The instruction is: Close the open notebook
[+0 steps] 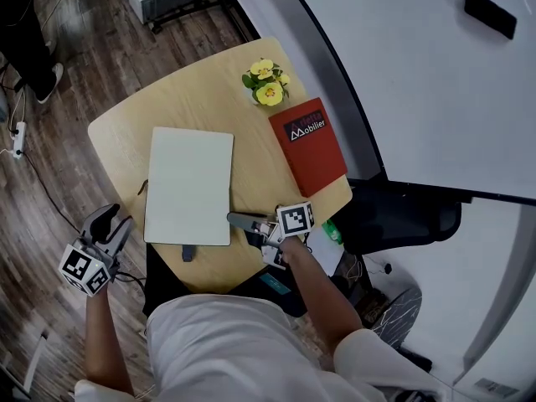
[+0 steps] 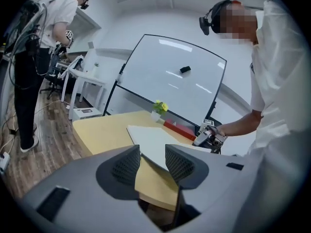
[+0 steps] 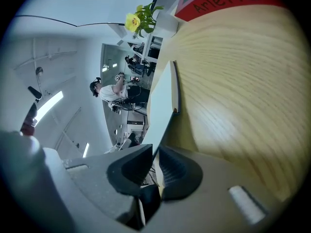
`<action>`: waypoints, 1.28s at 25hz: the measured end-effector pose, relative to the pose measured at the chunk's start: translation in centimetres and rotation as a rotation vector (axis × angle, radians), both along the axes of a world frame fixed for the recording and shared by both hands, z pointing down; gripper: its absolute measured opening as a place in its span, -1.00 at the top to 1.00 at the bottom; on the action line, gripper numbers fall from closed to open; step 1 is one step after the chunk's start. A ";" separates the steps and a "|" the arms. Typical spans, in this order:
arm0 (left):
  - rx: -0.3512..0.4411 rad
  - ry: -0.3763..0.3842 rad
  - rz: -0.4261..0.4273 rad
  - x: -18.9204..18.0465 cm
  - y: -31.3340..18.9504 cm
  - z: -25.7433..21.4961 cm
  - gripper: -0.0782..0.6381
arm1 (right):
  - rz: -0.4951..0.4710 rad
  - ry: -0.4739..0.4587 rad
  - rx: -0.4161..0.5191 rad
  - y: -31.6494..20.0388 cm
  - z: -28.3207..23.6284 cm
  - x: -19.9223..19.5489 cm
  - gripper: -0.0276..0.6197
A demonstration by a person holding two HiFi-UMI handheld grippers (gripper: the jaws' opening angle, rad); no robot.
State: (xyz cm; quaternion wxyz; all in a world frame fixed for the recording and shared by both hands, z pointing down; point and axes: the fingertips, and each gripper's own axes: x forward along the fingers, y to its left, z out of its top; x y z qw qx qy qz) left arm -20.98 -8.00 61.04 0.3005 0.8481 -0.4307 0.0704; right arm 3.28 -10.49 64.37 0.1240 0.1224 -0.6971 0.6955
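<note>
The white notebook [image 1: 188, 187] lies on the round wooden table [image 1: 126, 132], showing one pale face. My right gripper [image 1: 234, 219] is shut on its near right corner. In the right gripper view [image 3: 155, 152] a thin white sheet [image 3: 163, 110] runs between the closed pads and stands a little off the table [image 3: 243, 91]. My left gripper [image 1: 113, 218] hangs off the table's near left edge, open and holding nothing. In the left gripper view [image 2: 153, 154] the notebook [image 2: 155, 141] shows beyond the jaws, apart from them.
A red book [image 1: 308, 145] and a small pot of yellow flowers [image 1: 266, 82] sit at the table's far right. A whiteboard [image 1: 419, 74] with a black eraser [image 1: 490, 13] stands behind. A black office chair [image 1: 402, 216] is at the right. Another person [image 2: 34, 57] stands across the room.
</note>
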 end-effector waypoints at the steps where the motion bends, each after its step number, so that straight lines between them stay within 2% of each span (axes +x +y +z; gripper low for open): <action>1: 0.013 -0.032 0.026 0.1 0.3 0.0 0.31 | 0.005 -0.007 -0.005 -0.1 -0.1 0.0 0.78; 3: 0.058 -0.126 0.103 0.7 0.9 -0.3 0.31 | 0.020 -0.025 -0.015 -0.4 -0.4 0.0 0.78; 7: 0.168 -0.370 0.313 3.4 2.5 -1.6 0.30 | 0.055 -0.053 -0.043 -0.8 -0.8 0.1 0.78; 10: 0.220 -0.456 0.422 5.6 3.6 -2.5 0.29 | 0.094 -0.078 -0.070 -1.0 -1.1 0.2 0.78; 12: 0.235 -0.519 0.490 6.5 4.3 -2.4 0.29 | 0.106 -0.089 -0.075 -1.2 -1.2 0.2 0.78; 15: 0.230 -0.654 0.586 7.0 5.0 -1.4 0.28 | 0.102 -0.089 -0.073 -1.3 -1.3 0.2 0.78; 18: 0.224 -0.763 0.639 7.3 5.2 -0.3 0.28 | 0.128 -0.110 -0.094 -1.4 -1.4 0.3 0.78; 22: 0.210 -0.827 0.671 7.5 5.2 1.0 0.36 | 0.147 -0.127 -0.099 -1.4 -1.4 0.3 0.78; 25: 0.213 -0.826 0.664 7.5 5.1 1.2 0.53 | 0.153 -0.123 -0.098 -1.3 -1.2 0.3 0.78; 32: 0.237 -0.818 0.647 7.6 4.4 0.4 0.56 | 0.182 -0.117 -0.118 -1.4 -1.0 1.0 0.77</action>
